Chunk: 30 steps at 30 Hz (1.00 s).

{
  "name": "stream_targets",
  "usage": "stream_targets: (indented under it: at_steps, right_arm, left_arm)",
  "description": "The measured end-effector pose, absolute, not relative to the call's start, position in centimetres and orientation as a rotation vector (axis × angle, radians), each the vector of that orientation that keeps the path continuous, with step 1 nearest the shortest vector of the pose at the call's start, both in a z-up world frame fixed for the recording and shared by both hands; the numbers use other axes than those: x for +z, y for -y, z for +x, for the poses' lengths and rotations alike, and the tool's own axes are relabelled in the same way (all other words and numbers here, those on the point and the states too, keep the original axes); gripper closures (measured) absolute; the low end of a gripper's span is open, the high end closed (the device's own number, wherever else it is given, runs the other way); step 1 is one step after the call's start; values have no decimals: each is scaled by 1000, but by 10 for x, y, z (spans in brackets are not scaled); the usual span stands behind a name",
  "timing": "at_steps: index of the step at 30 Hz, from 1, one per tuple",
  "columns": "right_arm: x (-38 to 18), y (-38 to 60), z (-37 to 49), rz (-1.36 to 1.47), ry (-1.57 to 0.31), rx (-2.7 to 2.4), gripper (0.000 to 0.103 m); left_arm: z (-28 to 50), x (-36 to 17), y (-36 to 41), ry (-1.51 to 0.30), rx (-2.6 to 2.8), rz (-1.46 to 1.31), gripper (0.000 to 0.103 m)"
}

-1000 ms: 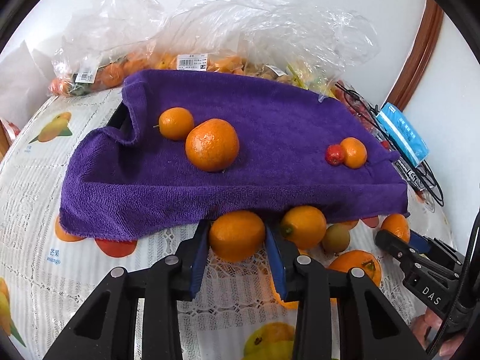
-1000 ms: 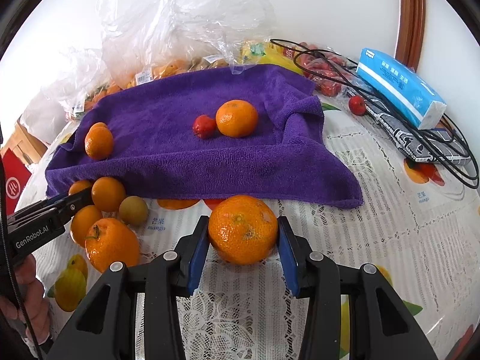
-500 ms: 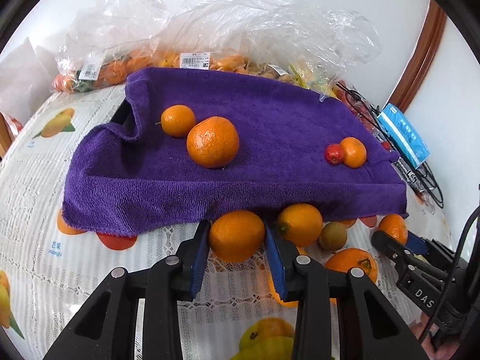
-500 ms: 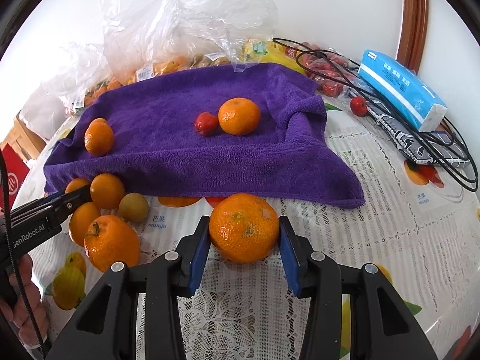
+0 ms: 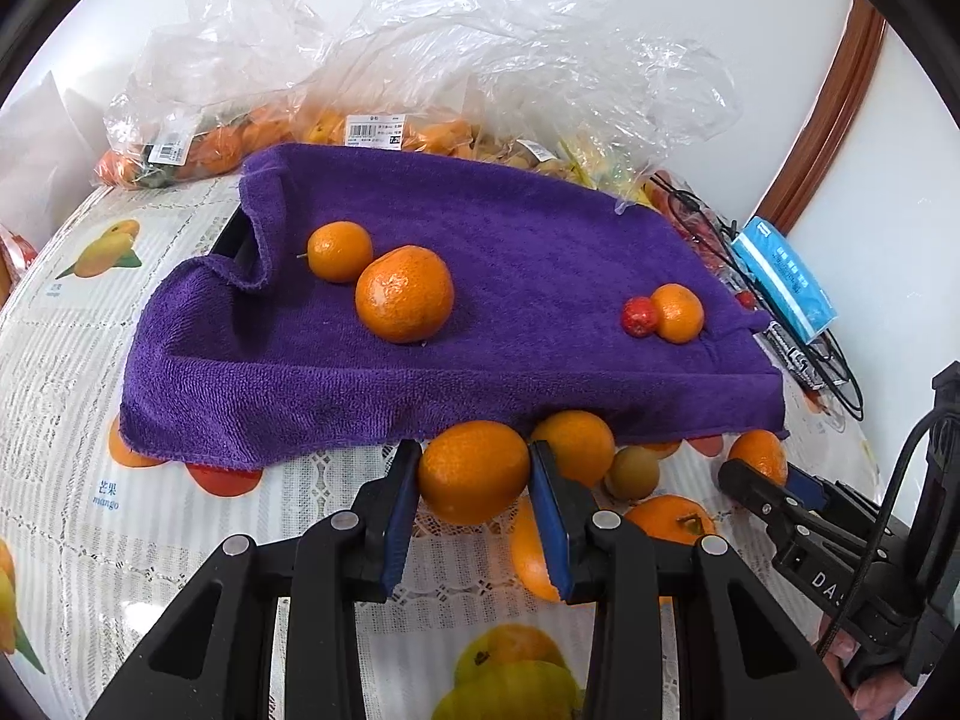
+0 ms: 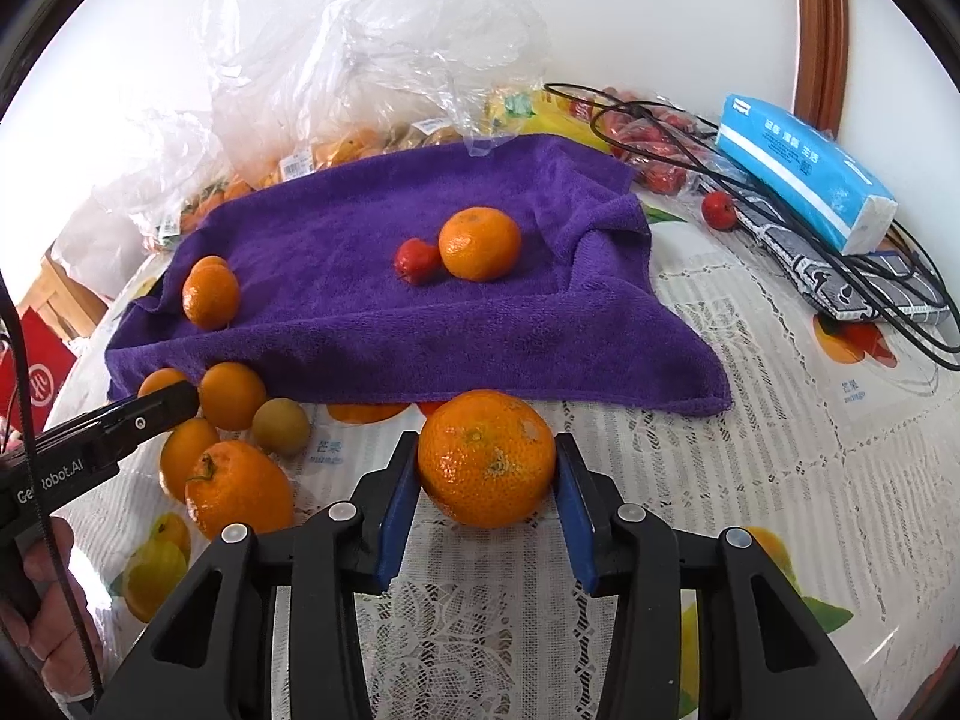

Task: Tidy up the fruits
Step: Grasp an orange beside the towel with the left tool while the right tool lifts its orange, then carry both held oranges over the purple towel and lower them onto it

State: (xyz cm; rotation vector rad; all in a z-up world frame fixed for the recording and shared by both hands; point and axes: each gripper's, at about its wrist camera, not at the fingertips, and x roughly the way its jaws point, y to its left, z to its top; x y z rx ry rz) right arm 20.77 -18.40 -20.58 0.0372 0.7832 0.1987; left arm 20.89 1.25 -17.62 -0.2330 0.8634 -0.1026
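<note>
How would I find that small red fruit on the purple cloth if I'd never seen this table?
Look at the purple towel spread mid-table. Toward its right end, two fruits touch: an orange and, on its left, the red fruit. It is the only red thing on the towel and smaller than every orange there.

Left gripper (image 5: 474,474) angled downward, blue pads clamped on an orange (image 5: 473,471); right gripper (image 6: 486,468) likewise angled downward, clamped on a tangerine (image 6: 486,465).
</note>
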Motion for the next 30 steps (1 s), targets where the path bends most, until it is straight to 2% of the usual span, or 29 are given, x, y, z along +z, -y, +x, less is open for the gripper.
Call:
stream_targets:
  at_steps: [12, 20, 30]
  right_arm:
    - [-189, 184, 186, 73, -719, 224, 60]
    - [-150, 182, 176, 89, -666, 229, 60]
    - [-103, 157, 207, 95, -574, 284, 60]
  left_arm:
    - [191, -157, -24, -832, -133, -247, 69]
    - [175, -127, -42, -774, -135, -266, 69]
    - [213, -87, -63, -675, -96, -269, 69]
